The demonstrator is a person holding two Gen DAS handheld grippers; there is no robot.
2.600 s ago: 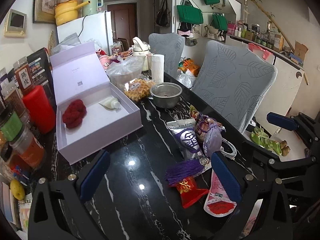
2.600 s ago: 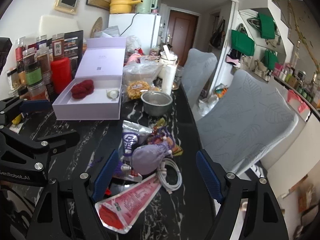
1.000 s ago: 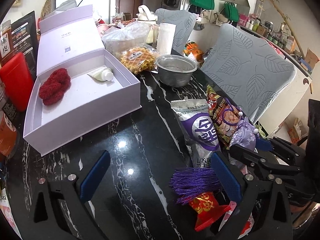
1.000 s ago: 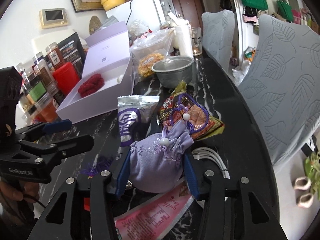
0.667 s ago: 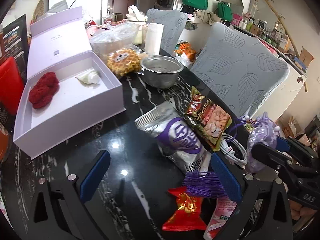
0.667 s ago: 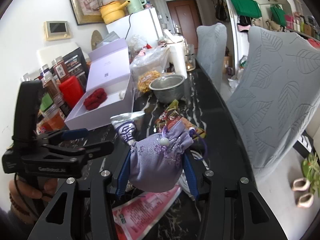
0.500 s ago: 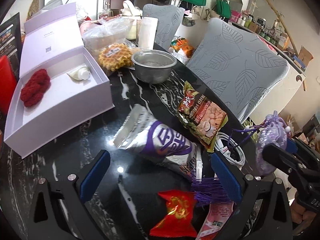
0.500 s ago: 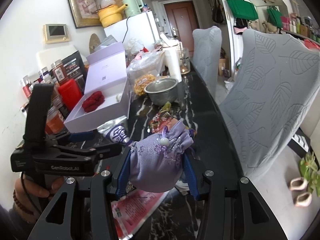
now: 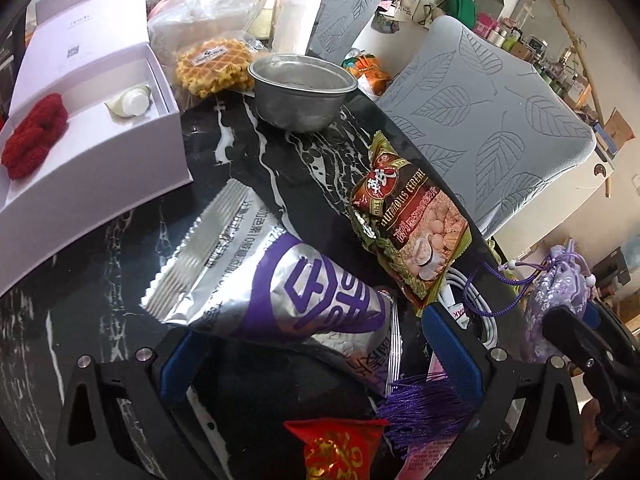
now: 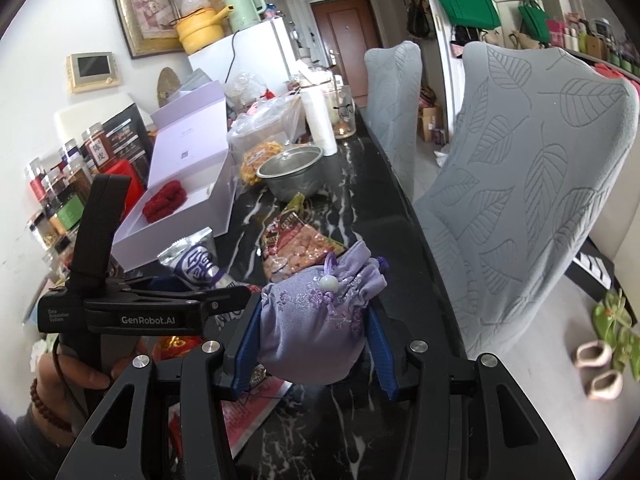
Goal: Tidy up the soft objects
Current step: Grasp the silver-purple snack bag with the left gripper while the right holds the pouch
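right gripper [image 10: 314, 344] clamped on the lavender drawstring pouch [image 10: 316, 320], blue fingers [image 10: 246, 344] squeezing both flanks, pouch held up off the black marble tabletop [image 10: 360, 208]. white bead and purple cord at the pouch's gathered neck, embroidery across the front. same pouch at the far right of the left wrist view, cord loop dangling toward a white cable [image 9: 478, 312].

left gripper [image 9: 320, 354] low over the tabletop, fingers [image 9: 452, 348] spread wide, pinching nothing, a silver and purple snack bag [image 9: 272, 280] lying between them. "genrobot.ai" printed in white on the left gripper's black body, seen from the right wrist view.

just beside the snack bag, a brown cereal packet [image 9: 408, 228] reading "nutritious cereal". purple tassel [image 9: 424, 404] and a red packet with gold print [image 9: 340, 448] at the near edge.

further back, open lilac gift box [image 9: 100, 160] with a red knitted piece [image 9: 34, 134] and a small white tube [image 9: 130, 102] inside. steel bowl [image 9: 302, 90] past the packets, bagged waffle [image 9: 214, 66] beside it. jar label with chinese characters at the left wall, too small to read surely.
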